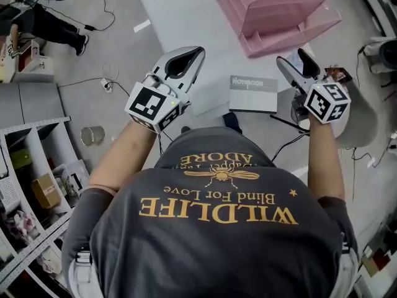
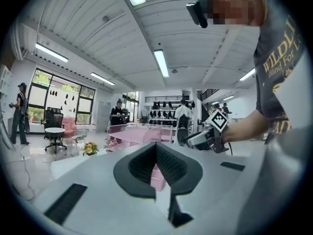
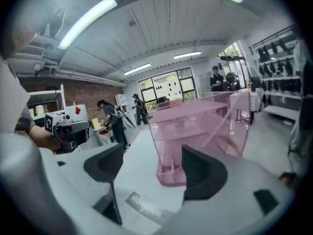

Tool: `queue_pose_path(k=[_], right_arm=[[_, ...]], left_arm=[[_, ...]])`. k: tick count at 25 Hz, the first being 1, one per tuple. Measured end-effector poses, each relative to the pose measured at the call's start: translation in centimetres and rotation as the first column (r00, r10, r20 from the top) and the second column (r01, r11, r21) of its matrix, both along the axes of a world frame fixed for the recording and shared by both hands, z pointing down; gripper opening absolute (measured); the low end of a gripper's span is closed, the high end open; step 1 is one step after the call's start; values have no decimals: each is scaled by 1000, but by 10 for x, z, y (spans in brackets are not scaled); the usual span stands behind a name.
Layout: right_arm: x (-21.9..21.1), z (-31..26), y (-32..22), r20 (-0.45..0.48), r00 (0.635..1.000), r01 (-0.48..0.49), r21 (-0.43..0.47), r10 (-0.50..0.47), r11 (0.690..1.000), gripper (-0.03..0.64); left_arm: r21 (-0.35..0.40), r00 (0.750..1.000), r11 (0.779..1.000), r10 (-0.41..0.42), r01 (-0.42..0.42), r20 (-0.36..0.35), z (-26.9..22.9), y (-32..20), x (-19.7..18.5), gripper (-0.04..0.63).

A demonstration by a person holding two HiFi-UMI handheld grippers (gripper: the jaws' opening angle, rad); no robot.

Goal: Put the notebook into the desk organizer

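Grey notebook flat on the white table, between two raised grippers.
The notebook's long axis runs side to side across the fingers' line of reach, with its printed title strip along the edge that faces the pink desk organizer. It lies low between the two tools, closer to the right gripper, just below and inboard of its fingertips; in that gripper's own view it sits under the gap, nearer the left-hand pad. The right gripper's jaws stand wide apart with nothing held, and the organizer rises beyond them, past the notebook's far edge. The left gripper has its tips closed against each other, gripping nothing, with the organizer ahead of its fingertips.
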State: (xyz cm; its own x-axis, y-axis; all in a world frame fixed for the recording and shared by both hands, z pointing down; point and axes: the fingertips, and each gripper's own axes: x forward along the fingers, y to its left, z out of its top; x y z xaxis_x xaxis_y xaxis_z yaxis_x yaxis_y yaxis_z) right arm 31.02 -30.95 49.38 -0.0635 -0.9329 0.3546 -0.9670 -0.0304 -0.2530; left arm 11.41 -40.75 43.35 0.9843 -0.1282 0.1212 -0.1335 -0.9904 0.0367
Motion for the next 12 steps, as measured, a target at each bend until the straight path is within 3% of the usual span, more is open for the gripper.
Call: queue_pose_path(k=[6,12], right_arm=[[36,104,59,124,982,-115,-208,143,971,370],[25,203,99,249,945,-101,-387,210,917,370]], left_arm=[[-22,991,993,116,-115,60,29,28,50,0],[-35,978,984,177,-174,113,56,44,71,0]])
